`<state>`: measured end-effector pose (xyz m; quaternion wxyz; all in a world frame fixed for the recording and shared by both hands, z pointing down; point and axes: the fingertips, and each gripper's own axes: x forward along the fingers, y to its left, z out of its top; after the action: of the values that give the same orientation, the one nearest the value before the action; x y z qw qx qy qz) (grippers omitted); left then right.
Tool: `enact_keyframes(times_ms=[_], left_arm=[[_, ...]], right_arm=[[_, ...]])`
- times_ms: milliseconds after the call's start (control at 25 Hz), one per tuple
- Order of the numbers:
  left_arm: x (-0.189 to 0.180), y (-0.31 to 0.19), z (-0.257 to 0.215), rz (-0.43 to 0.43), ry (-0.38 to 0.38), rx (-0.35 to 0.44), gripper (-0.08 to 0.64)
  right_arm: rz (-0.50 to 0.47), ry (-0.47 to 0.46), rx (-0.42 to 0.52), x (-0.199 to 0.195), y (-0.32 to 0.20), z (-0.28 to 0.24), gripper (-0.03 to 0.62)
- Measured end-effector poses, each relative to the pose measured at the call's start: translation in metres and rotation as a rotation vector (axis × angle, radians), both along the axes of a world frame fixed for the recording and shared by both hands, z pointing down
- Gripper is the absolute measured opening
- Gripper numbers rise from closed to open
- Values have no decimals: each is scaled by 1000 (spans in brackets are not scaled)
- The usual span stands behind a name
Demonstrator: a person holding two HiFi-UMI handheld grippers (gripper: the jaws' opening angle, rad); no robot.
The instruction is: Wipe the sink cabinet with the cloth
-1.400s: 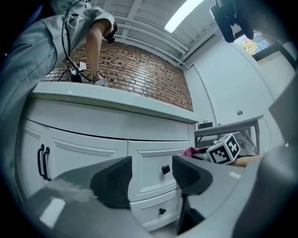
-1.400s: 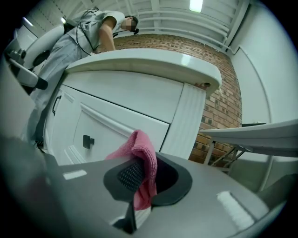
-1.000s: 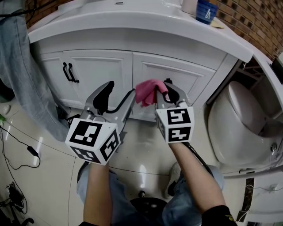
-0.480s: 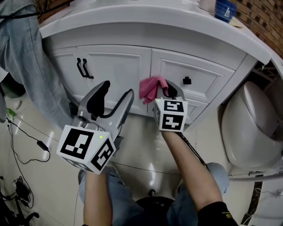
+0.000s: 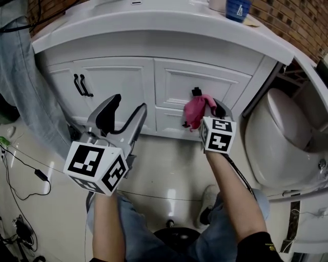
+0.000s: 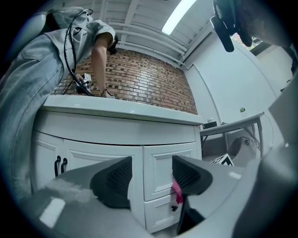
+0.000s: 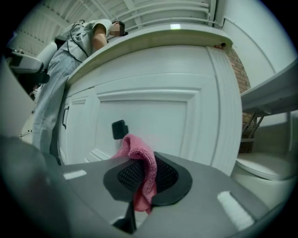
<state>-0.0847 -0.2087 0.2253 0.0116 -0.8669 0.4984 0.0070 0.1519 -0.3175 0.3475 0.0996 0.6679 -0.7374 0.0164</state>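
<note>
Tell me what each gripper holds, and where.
The right gripper is shut on the cloth, pinching a bunched fold; cloth sticks out above and below the jaws. The left gripper is open, empty.

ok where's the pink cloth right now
The pink cloth is right of centre in the head view, pinched in the right gripper, in front of the right-hand cabinet drawer just below its black knob.

Blue container [image 5: 239,9] atop sink cabinet [image 5: 154,25]
</note>
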Motion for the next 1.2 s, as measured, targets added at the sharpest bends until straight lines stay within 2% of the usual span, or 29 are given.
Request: enact_keyframes(times_ms=[120, 320, 520, 680, 760, 880, 1040, 1200], left_arm=[[9, -2, 3, 15, -14, -2, 272], [16, -4, 5, 26, -18, -6, 272], [17, -3, 2, 28, -8, -3, 272], [13, -2, 0, 24, 0, 2, 272], [12, -2, -1, 22, 3, 3, 272], [10, -2, 1, 17, -7, 2, 272], [6, -1, 3, 4, -16, -3, 272], [-1, -1, 7, -11, -39, -16, 272]], right_arm=[[60, 18, 3, 35, 8, -3, 26], [82, 64, 12, 54, 17, -7, 26], [197, 12, 10, 90, 24, -7, 26], [212, -3, 10, 92, 27, -4, 26], [152, -51, 2, 67, 26, 3, 26], [-23, -103, -30, -3, 21, 18, 26], [-224, -65, 6, -93, 13, 12, 26], [-344, -49, 12, -160, 4, 9, 26]])
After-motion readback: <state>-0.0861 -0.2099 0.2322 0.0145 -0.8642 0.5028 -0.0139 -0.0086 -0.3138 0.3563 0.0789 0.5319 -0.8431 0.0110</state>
